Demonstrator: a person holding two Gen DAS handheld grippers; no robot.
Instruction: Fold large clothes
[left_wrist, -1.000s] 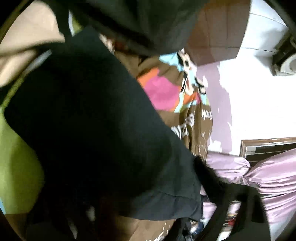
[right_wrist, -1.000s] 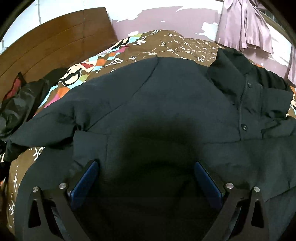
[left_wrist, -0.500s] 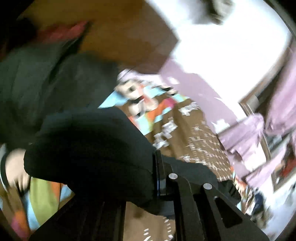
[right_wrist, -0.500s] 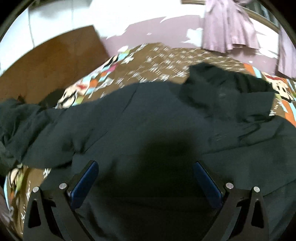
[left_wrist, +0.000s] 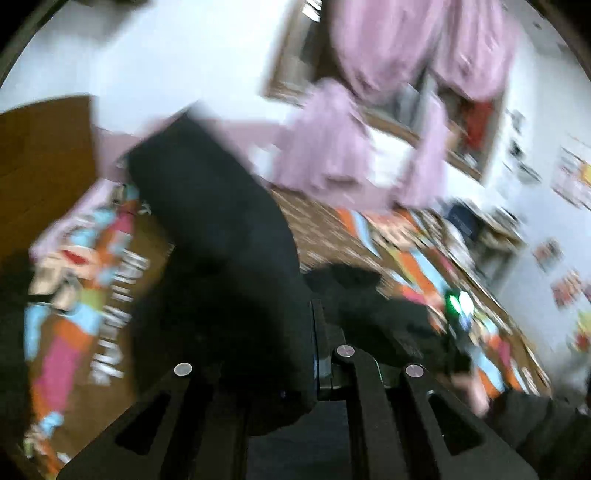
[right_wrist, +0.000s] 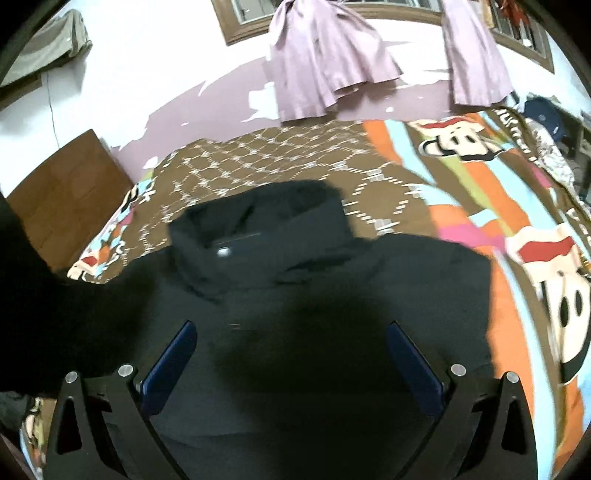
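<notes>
In the blurred left wrist view, a brown wooden headboard (left_wrist: 44, 162) stands at the far left, and below it spreads the patterned bedspread of brown cloth with bright cartoon prints (left_wrist: 81, 295) that covers the bed. The left tongs (left_wrist: 280, 369) are clenched on a thick fold of the black padded jacket (left_wrist: 221, 258), which rises from between the fingers in a dark column in front of the bedspread. Right of that fold, lilac curtains (left_wrist: 332, 155) hang by a wood-framed window, and further right a white wall carries small coloured pictures, too smeared to read.

In the right wrist view, a dark mass of the same cloth fills the left edge, with the headboard (right_wrist: 62, 188) behind it. The black padded jacket (right_wrist: 332, 280) lies spread on the bedspread (right_wrist: 480, 177), its raised collar (right_wrist: 258, 225) towards the far side of the bed. The right tongs (right_wrist: 291, 354) are released, their blue-padded fingers (right_wrist: 173, 358) wide apart just over the body of the jacket; whether they touch it cannot be told. To the right, the bedspread's orange and blue stripes and white cartoon faces lie uncovered. The lilac curtains (right_wrist: 325, 62) hang on the wall beyond.
</notes>
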